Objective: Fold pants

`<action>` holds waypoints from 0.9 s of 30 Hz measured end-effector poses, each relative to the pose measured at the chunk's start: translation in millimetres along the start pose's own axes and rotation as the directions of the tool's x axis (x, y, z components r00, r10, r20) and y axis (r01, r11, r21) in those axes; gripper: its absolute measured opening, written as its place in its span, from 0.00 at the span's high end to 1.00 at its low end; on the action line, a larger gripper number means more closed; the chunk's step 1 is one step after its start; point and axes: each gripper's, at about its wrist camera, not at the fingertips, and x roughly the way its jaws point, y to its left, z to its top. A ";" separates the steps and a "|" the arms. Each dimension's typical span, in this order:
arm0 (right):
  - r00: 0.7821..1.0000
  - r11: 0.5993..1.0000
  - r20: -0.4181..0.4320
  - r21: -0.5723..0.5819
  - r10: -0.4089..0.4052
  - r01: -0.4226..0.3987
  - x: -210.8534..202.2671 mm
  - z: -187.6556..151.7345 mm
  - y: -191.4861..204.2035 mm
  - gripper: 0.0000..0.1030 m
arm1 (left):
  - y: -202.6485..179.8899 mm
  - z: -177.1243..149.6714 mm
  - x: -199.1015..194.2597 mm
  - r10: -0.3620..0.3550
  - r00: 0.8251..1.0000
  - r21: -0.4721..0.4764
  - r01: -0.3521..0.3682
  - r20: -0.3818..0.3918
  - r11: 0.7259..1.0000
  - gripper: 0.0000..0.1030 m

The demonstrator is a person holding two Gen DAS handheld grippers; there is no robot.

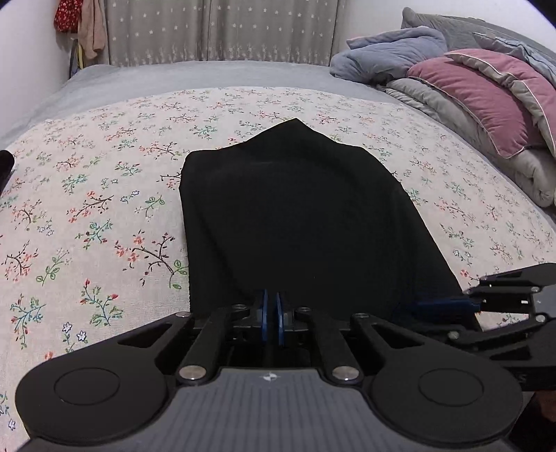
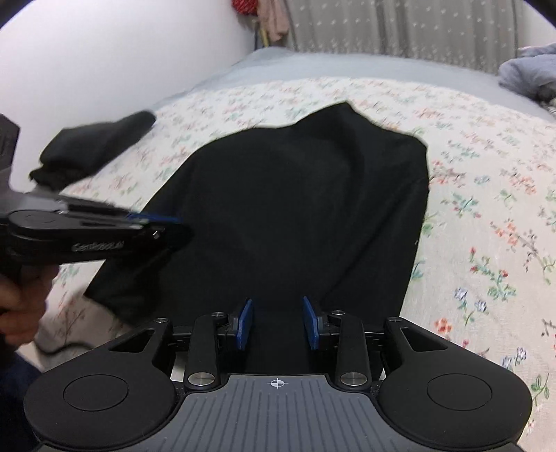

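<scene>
Two grippers at pants (image 1: 292, 215) near edge | left gripper (image 1: 272, 306) fingers pressed together, probably pinching cloth | right gripper (image 2: 277, 321) fingers spread | partly folded on bed (image 1: 104, 194), folds remain

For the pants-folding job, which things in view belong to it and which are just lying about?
Belong to the job:
black pants, spread on the floral sheet
left gripper, shut at the pants' near edge
right gripper, its blue pads apart over the pants

Lying about:
pink pillow
blue-grey quilt
small black cloth
hanging clothes
curtain
</scene>
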 end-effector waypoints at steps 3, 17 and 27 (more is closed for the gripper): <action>0.998 0.999 -0.035 0.007 0.054 -0.053 -6.0 2.9 -10.6 0.69 | 12.7 6.4 -2.7 -0.041 0.999 -0.058 0.041 -0.003 0.997 0.89; 0.995 0.900 0.095 0.434 -0.008 -0.034 -6.6 39.0 -109.6 0.52 | 78.9 44.6 33.6 -0.095 0.995 -0.395 0.093 0.015 0.914 0.32; 0.986 0.824 0.149 0.548 0.071 -0.142 19.8 29.6 -119.4 0.52 | 75.5 40.4 50.8 -0.218 0.976 -0.428 0.202 0.012 0.881 0.22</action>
